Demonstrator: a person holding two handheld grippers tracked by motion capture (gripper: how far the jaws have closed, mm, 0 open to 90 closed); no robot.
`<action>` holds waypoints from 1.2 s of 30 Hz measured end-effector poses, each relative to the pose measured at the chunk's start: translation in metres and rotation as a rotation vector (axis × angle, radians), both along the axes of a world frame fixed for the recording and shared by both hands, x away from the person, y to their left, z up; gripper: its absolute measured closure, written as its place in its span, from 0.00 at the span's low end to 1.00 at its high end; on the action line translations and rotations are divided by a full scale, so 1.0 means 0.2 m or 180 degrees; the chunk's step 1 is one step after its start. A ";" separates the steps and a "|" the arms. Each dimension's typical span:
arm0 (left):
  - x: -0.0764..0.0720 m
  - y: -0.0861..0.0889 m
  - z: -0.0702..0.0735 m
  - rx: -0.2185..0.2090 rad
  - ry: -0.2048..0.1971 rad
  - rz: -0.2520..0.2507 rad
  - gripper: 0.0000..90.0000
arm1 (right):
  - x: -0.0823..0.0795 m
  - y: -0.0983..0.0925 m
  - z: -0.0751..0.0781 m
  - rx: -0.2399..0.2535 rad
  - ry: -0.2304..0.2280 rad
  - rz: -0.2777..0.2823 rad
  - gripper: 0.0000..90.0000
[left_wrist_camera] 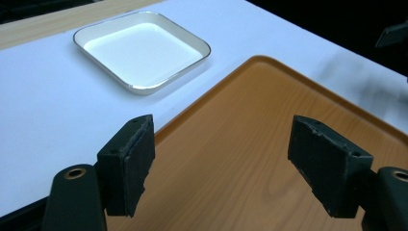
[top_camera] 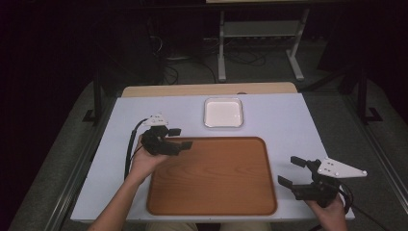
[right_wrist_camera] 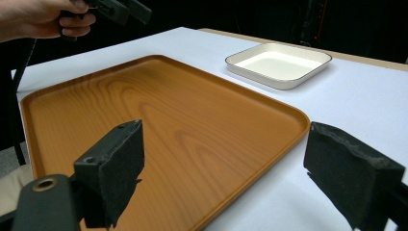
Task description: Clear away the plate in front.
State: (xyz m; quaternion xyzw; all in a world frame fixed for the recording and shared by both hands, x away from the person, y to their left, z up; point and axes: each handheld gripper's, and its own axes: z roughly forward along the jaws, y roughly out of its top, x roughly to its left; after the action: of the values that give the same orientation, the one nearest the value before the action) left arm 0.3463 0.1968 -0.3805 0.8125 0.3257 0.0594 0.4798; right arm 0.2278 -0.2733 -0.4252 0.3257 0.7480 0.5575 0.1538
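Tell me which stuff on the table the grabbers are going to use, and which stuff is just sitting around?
Probably in use:
wooden tray, nearest both grippers
left gripper, open over the tray's corner
right gripper, open beside the tray's right edge

Just nearby:
white square dish, empty, behind the tray
metal stand, on the floor beyond

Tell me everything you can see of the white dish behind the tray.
The white dish is a shallow square with rounded corners and a thin darker rim; it looks like glazed ceramic or enamel. It is empty and sits flat and upright on the white table, just beyond the far edge of the wooden tray, apart from it. Nothing touches it; the left tool, jaws open, hangs over the tray's near-left corner, short of the dish.
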 end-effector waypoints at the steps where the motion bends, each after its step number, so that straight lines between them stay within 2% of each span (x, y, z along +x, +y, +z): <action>1: 0.01 -0.01 0.00 -0.0014 0.0009 0.0002 0.27 | 0.00 0.00 0.00 0.0000 0.0002 -0.0003 0.15; 36: 0.39 -0.20 0.08 0.0044 0.0183 -0.0018 0.27 | 0.00 0.00 -0.01 0.0021 0.0015 0.0016 0.15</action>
State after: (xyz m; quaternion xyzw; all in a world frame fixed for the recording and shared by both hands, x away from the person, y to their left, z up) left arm 0.4251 0.1569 -0.3654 0.8181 0.3367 0.0370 0.4648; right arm 0.2275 -0.2740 -0.4262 0.3256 0.7474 0.5595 0.1495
